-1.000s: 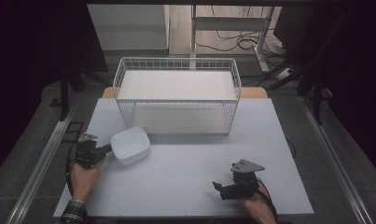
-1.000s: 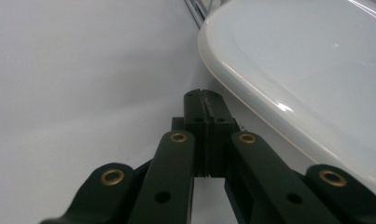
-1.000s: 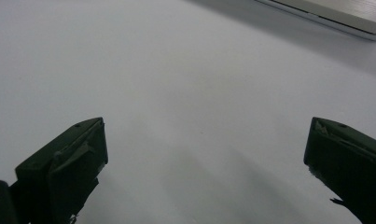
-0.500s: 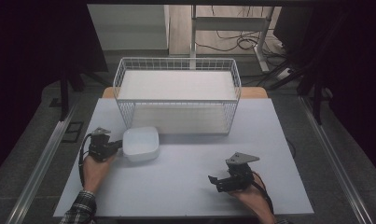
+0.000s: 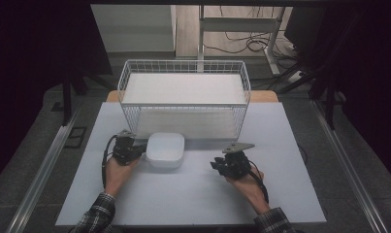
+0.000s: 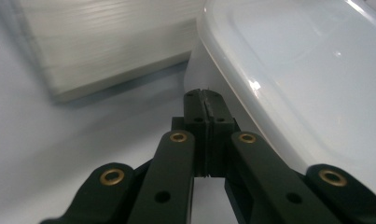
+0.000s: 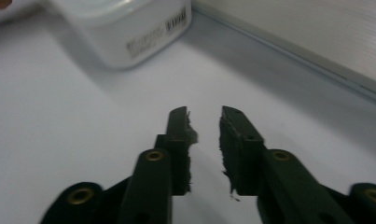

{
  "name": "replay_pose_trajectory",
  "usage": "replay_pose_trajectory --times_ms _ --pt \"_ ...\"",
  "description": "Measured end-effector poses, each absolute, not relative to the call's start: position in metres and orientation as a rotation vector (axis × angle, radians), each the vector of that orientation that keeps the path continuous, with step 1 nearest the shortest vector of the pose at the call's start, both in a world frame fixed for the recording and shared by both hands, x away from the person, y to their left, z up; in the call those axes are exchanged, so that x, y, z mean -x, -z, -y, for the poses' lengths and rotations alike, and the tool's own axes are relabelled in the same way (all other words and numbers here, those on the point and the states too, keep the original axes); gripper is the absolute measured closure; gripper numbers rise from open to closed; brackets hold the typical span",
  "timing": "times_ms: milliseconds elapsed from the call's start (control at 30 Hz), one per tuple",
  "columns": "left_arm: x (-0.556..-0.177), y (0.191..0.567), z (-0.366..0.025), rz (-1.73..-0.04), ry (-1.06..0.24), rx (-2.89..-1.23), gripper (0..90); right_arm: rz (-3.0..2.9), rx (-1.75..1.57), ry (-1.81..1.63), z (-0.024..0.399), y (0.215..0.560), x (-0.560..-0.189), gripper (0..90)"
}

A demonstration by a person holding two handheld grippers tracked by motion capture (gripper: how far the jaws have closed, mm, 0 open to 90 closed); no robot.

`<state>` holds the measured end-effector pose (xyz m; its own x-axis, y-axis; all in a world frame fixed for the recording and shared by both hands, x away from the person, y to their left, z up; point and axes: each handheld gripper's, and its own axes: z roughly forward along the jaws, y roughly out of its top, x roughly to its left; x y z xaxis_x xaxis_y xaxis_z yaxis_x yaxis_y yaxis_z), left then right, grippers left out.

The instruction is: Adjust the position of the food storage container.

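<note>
Two grippers at work: my left gripper (image 5: 136, 150), jaws closed against the white container's (image 5: 165, 150) edge, has slid it across the counter (image 5: 193, 194) toward the wire basket (image 5: 183, 104), while my right gripper (image 7: 206, 123), jaws just narrowing on nothing, approaches to assist.

Dim surroundings — bright tabletop, blurred gripper views

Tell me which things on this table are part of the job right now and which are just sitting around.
In the job:
- white lidded tub, with the left gripper shut at its side
- right gripper, jaws just closing, nothing between them
- likely the wire basket behind the tub

Lying about:
- cables on the floor beyond the table
</note>
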<state>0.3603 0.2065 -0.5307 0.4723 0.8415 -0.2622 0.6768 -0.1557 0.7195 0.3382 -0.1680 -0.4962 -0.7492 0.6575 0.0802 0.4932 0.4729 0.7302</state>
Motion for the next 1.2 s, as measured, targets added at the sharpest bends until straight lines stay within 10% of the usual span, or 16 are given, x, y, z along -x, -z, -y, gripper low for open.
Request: replay_pose_trajectory --times_ms 500,1200 --pt "-0.359 0.537 -0.150 -1.187 -0.178 -1.968 90.0 -2.458 -1.090 -1.114 0.137 0.514 -0.381 88.8" --pt "-0.310 0.527 -0.132 -1.107 -0.155 -2.033 89.9 -2.516 -1.053 -1.036 0.159 0.509 -0.341 88.5"
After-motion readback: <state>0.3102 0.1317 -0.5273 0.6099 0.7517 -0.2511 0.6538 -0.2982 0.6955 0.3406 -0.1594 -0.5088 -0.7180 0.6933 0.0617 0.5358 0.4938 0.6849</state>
